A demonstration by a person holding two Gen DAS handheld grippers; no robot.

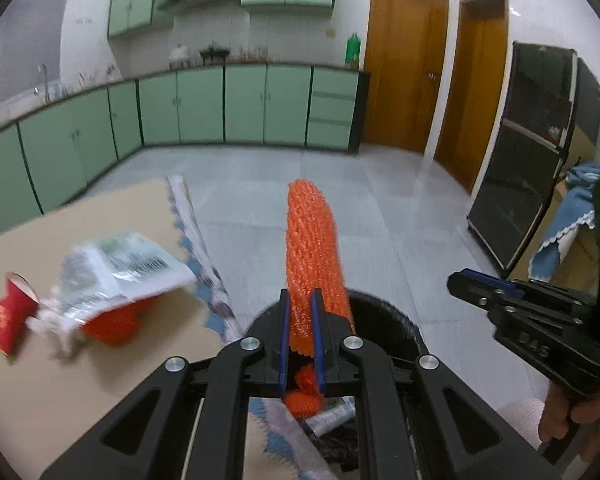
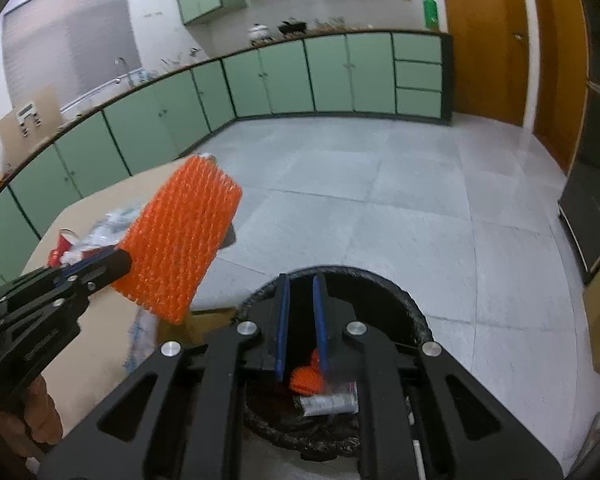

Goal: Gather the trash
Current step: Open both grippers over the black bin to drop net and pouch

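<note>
My left gripper (image 1: 300,300) is shut on an orange foam net sleeve (image 1: 314,256), which sticks up past the fingertips; it also shows in the right wrist view (image 2: 180,240) beside the left gripper (image 2: 118,260). A black trash bin (image 1: 384,320) sits below it, holding orange netting and a silver wrapper (image 2: 328,402). My right gripper (image 2: 300,284) hangs over the bin (image 2: 404,304), jaws slightly apart with nothing between them; it also shows in the left wrist view (image 1: 458,282). On the table (image 1: 40,380) lie a red paper cup (image 1: 10,312), a crumpled silver wrapper (image 1: 120,276) and red trash.
The beige table has a patterned cloth (image 1: 204,248) hanging at its edge. Green cabinets (image 1: 220,104) line the far walls. Wooden doors (image 1: 404,68) and a black cabinet (image 1: 528,152) stand to the right. A grey tiled floor (image 2: 380,200) lies beyond the bin.
</note>
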